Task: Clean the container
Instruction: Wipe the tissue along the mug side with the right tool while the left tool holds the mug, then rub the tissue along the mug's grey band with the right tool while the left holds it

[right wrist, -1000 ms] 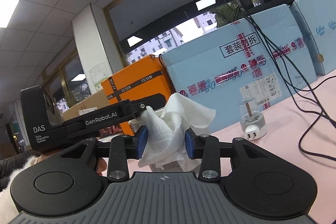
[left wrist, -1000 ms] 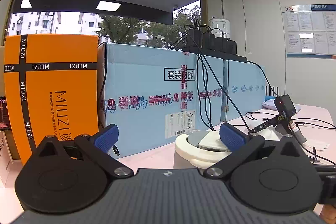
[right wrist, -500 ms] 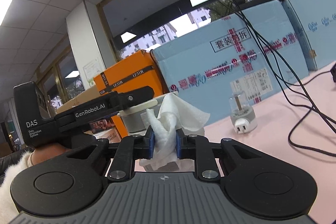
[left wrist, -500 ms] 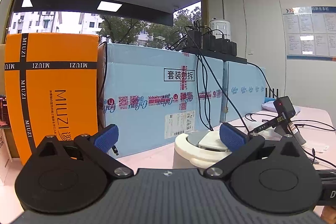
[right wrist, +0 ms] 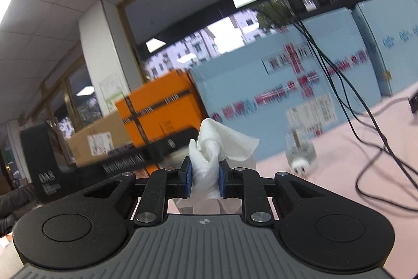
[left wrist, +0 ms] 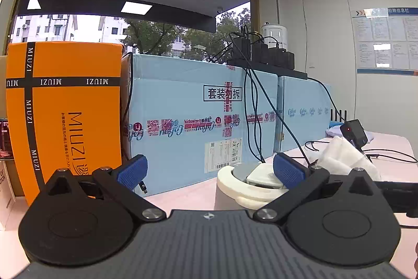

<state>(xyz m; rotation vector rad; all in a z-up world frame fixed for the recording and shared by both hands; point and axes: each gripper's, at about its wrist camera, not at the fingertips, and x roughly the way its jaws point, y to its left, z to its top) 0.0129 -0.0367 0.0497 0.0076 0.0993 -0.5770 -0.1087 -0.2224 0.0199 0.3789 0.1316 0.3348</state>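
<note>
Two grippers share the work: the right gripper [right wrist: 205,178] has its blue pads clamped onto a crumpled white paper tissue [right wrist: 216,145], pinched low so a loose flap stands up past the fingertips, which leaves soft material free to wipe with. That view is motion-blurred, so the background is hard to read. The left gripper [left wrist: 209,170] stands wide open with nothing between its blue pads [left wrist: 132,170]; the cream-white round container with a grey metal top [left wrist: 243,182] sits just ahead of it on the pale pink table [left wrist: 190,195], nearer the right-hand pad, apparently touching or just beside it, though I cannot tell which. From the left wrist view the same tissue [left wrist: 344,156] shows just to the container's right, with the other tool's black body beside it. Judging from this, the open jaws are set to steady the container while the tissue comes in to wipe; wiping itself looks not yet begun
</note>
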